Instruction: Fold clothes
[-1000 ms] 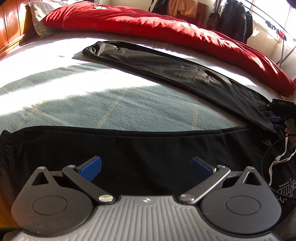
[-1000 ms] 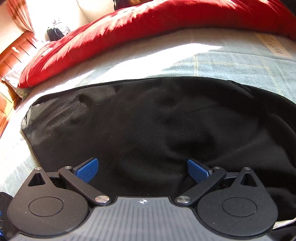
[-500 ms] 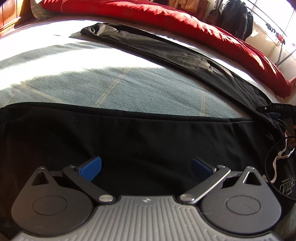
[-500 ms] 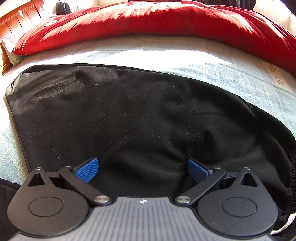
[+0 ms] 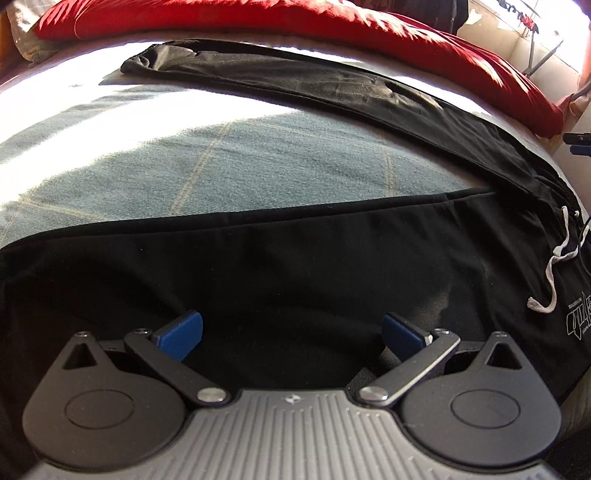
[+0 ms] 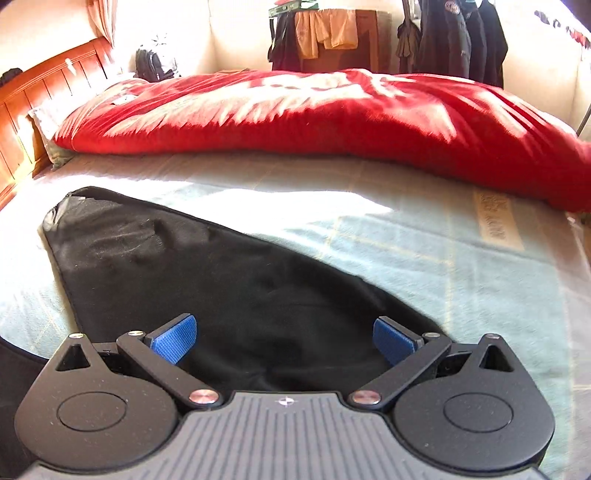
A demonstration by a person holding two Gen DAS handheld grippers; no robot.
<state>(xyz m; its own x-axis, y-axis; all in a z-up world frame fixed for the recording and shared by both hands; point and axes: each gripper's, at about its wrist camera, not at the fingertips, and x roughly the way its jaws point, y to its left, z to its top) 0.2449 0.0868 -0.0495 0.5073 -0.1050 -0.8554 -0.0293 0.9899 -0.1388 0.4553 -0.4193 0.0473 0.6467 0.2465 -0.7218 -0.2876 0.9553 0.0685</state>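
Black trousers [image 5: 295,266] lie spread on the bed, legs apart. In the left wrist view the near leg fills the foreground and the far leg [image 5: 332,85] runs across the back. A white drawstring [image 5: 554,273] and a white logo [image 5: 580,317] show at the waist on the right. My left gripper [image 5: 291,332] hovers open over the near leg, blue pads wide apart. In the right wrist view my right gripper [image 6: 284,338] is open above the far leg [image 6: 184,266], whose cuff [image 6: 62,206] lies at the left.
A red duvet [image 6: 332,114] is bunched along the far side of the pale checked bedsheet [image 6: 461,266]. A wooden headboard [image 6: 29,110] stands at the left. Clothes hang on a rack [image 6: 461,33] behind the bed. Part of the other gripper [image 5: 580,144] shows at the right edge.
The right wrist view has pulled back and lifted, so the trouser leg looks smaller and more bed and room show. The left wrist view has swung right. Both grippers stay open.
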